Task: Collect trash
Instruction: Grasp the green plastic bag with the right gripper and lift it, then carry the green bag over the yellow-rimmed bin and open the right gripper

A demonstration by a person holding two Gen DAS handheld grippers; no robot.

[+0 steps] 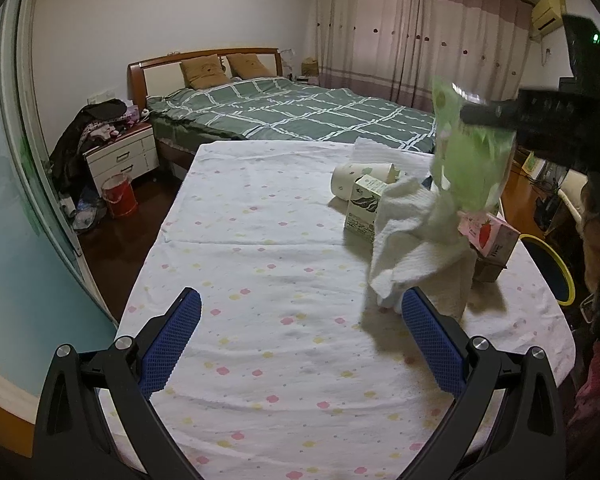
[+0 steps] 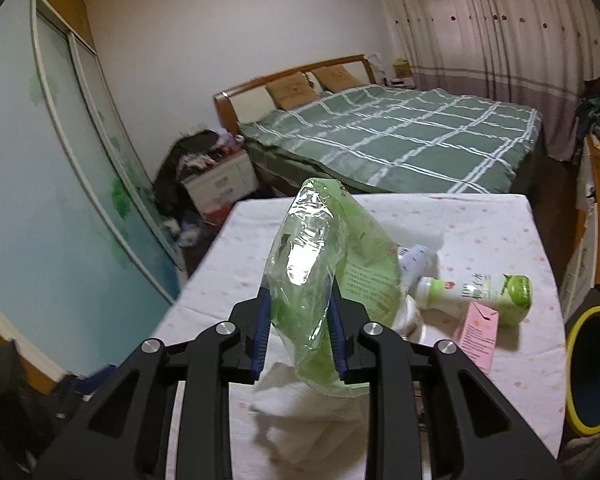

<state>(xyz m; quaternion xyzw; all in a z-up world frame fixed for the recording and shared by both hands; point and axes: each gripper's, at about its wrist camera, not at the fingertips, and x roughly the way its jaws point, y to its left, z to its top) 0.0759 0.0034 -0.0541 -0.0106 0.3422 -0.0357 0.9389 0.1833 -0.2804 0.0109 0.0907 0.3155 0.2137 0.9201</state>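
Observation:
My right gripper point(image 2: 299, 294) is shut on a crumpled green and clear plastic bag point(image 2: 320, 280), held up above the table. In the left wrist view that green plastic bag point(image 1: 472, 160) hangs at the right, over a crumpled white paper towel point(image 1: 412, 236). Around the towel lie a pink strawberry carton point(image 1: 490, 236), a green-and-white carton point(image 1: 364, 208) and a paper cup point(image 1: 360, 178) on its side. A white and green bottle point(image 2: 480, 290) lies further right. My left gripper point(image 1: 302, 296) is open, low over the tablecloth, with nothing between its fingers.
The table point(image 1: 260, 240) has a flowered white cloth. A dark bin with a yellow rim point(image 2: 572, 340) stands beside the table's right edge. Beyond the table are a bed point(image 1: 300, 112), a white nightstand point(image 1: 124, 156) and a red bucket point(image 1: 118, 196) on the floor.

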